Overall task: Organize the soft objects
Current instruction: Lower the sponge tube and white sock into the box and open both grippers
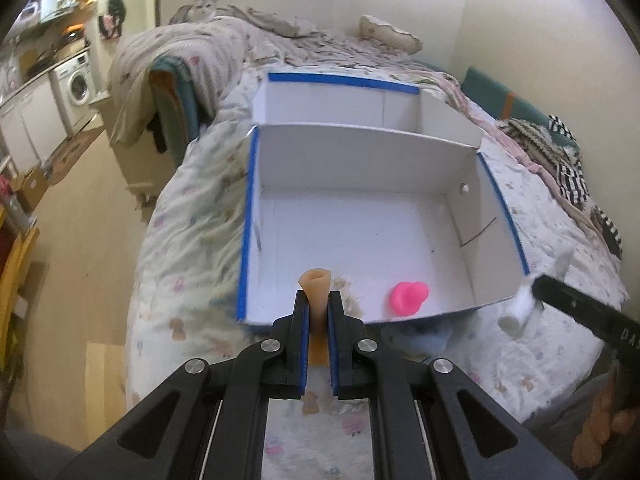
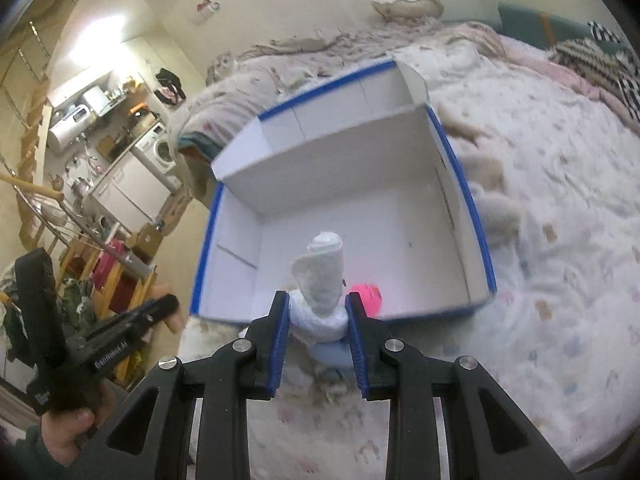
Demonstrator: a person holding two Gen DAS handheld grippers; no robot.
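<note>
A white cardboard box (image 1: 245,216) with a blue-taped rim lies open on the bed. A pink soft toy (image 1: 408,298) rests on its floor by the near wall. My left gripper (image 1: 318,294) hangs over the near wall, shut on a tan soft tube (image 1: 316,280) that sticks up between the pads. In the right wrist view my right gripper (image 2: 318,300) is shut on a white rolled cloth (image 2: 322,276) just before the box (image 2: 476,216), with the pink toy (image 2: 368,298) behind it. The left gripper (image 2: 168,304) shows at the left, in a hand (image 2: 64,444).
A light blue soft item (image 2: 332,354) lies on the floral quilt below the white roll. A beige fluffy item (image 2: 492,192) sits against the box's right side. Striped clothes (image 1: 560,152) are heaped at the far right. The bed drops to the floor at the left (image 1: 80,280).
</note>
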